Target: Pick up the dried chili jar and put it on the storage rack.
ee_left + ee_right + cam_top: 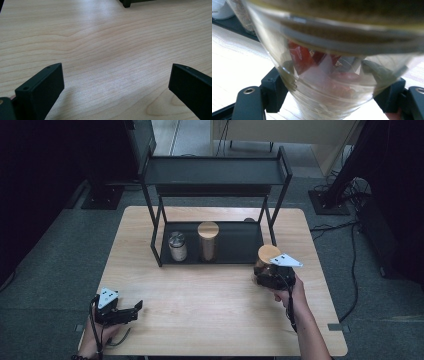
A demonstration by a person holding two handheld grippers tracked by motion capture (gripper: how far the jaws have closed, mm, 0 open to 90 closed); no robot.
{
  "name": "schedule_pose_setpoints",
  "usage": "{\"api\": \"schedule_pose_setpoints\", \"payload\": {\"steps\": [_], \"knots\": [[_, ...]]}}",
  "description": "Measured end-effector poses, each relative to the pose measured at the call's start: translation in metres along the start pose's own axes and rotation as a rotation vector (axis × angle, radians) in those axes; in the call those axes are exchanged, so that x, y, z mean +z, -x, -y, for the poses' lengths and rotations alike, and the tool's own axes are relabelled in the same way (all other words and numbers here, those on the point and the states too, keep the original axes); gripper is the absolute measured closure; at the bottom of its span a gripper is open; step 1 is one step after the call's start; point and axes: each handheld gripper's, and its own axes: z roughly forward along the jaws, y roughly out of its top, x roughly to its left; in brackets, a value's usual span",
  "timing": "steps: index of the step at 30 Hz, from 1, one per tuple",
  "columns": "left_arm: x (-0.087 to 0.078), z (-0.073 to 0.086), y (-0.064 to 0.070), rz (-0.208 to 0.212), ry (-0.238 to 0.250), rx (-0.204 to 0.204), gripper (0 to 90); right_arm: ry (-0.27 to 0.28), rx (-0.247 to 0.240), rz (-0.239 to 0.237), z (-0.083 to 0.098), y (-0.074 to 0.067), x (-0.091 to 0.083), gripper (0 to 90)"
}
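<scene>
My right gripper (pixel 264 270) is shut on a glass jar (pixel 265 259) with a round wooden lid, held just off the front right corner of the black shelf rack (pixel 215 172). Up close in the right gripper view the glass jar (pixel 332 75) shows red pieces inside, and both jaws press its sides. My left gripper (pixel 135 309) rests low at the table's front left, open, with nothing between its jaws. Bare wood lies in front of it in the left gripper view (pixel 117 80).
On the rack's bottom tray (pixel 240 245) stand a tall jar with a wooden lid (pixel 207 240) and a shorter jar with a metal lid (pixel 177 245). The wooden table (pixel 200 315) is bare wood in the middle. Cables and stands lie on the floor at right.
</scene>
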Motion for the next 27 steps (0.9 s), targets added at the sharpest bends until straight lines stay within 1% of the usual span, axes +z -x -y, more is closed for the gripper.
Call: {"api": "schedule_pose_setpoints", "payload": {"steps": [11, 20, 27], "knots": [[0.000, 0.000, 0.000, 0.001, 0.000, 0.001, 0.4, 0.006, -0.013, -0.009, -0.013, -0.008, 0.003, 24.8], [0.000, 0.000, 0.000, 0.004, 0.002, 0.001, 0.4, 0.012, -0.029, -0.019, -0.026, -0.015, 0.009, 24.8], [-0.001, 0.000, 0.000, 0.006, 0.004, 0.001, 0.4, 0.014, -0.032, -0.022, -0.036, -0.020, 0.014, 24.8]]}}
